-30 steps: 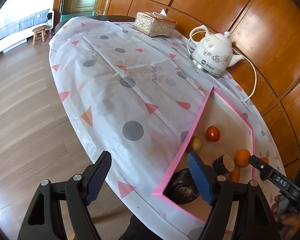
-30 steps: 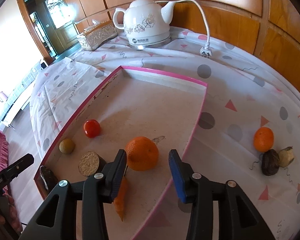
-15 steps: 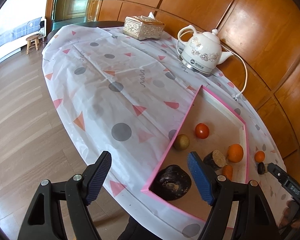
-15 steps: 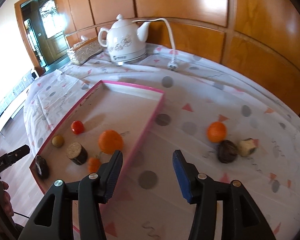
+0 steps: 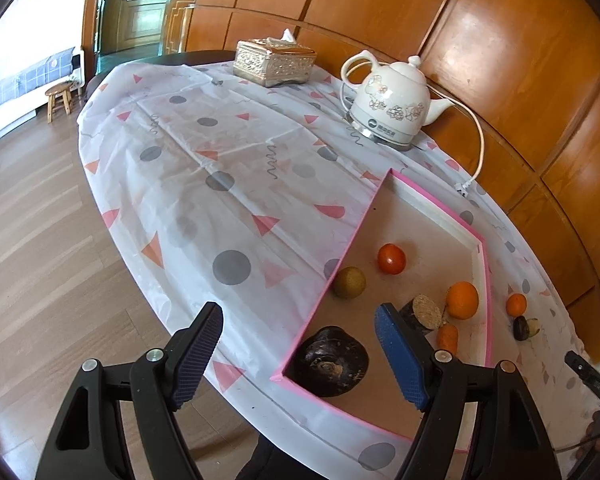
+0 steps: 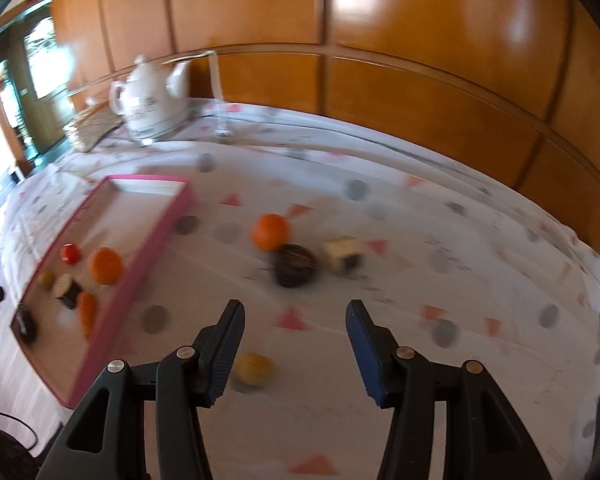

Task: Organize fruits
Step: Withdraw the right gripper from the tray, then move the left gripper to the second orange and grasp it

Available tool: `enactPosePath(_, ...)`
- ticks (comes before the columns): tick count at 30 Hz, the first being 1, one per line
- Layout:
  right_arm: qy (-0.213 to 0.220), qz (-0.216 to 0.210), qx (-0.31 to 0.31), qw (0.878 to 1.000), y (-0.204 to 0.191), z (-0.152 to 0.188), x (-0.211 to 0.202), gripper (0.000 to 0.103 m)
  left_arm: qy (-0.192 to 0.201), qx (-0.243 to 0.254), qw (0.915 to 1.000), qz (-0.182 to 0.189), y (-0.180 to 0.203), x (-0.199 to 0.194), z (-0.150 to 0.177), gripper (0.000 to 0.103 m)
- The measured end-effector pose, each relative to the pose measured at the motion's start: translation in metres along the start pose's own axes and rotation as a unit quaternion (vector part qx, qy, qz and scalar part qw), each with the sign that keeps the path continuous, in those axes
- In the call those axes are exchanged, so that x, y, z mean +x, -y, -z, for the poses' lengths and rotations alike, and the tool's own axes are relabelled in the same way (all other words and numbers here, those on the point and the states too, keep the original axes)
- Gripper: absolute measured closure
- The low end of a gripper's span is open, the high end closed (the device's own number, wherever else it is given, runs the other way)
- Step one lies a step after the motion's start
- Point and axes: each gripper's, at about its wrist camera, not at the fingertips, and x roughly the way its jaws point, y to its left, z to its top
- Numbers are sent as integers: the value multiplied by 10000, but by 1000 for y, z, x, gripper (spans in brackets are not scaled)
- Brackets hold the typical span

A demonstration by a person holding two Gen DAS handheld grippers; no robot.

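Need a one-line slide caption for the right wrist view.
Open right hand-held gripper above the tablecloth, facing an orange, a dark fruit and a pale chunk outside the pink tray.

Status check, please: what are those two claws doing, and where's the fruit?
Both grippers open, empty. Six items in pink tray; orange and three others on the cloth. Nothing blocking.

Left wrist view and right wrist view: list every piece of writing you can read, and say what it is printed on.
Kettle: a round logo and a short line of print on the lower band, too small to read.
Right gripper: its body shows at the left wrist view's edge with pale letters, perhaps "DAS", too cut off to be sure.
Right wrist view: too blurred; nothing readable.
Tissue box: no writing seen.
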Motion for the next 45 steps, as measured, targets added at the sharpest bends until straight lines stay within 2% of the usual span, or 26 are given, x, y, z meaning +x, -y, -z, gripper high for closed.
enactPosePath(6, 31, 537, 414, 9977, 58, 5, -16, 50, -52, 147, 9999, 25, 8, 1, 2, 24)
enactPosePath(12, 2, 1169, 893, 9891, 124, 16, -32, 50, -99, 222, 9997, 45, 14, 3, 3, 24)
enactPosePath(17, -56, 1690, 1508, 9740, 182, 31, -42, 50, -112, 300, 9995, 37, 20, 4, 3, 24)
enactPosePath(22, -88, 2016, 2189, 9546, 228, 48, -45, 50, -127, 391, 9992, 4, 27, 5, 3, 24)
enactPosePath(26, -483, 2122, 2880, 9326, 256, 67, -34, 50, -101, 535, 9985, 10, 37, 4, 3, 24)
enactPosePath(28, -580, 2177, 3147, 9221, 268, 74, -33, 49, -83, 633, 9980, 35, 43, 4, 1, 24)
enactPosePath(30, -544, 2227, 3259, 9172, 271, 76, -36, 49, -120, 749, 9971, 91, 52, 6, 0, 24)
enactPosePath(37, -490, 2242, 3303, 9156, 272, 76, -39, 49, -341, 1173, 9917, 391, 89, 16, 1, 24)
enactPosePath(45, -447, 2212, 3780, 8979, 289, 87, -45, 49, -551, 1683, 9818, 690, 136, 27, 5, 24)
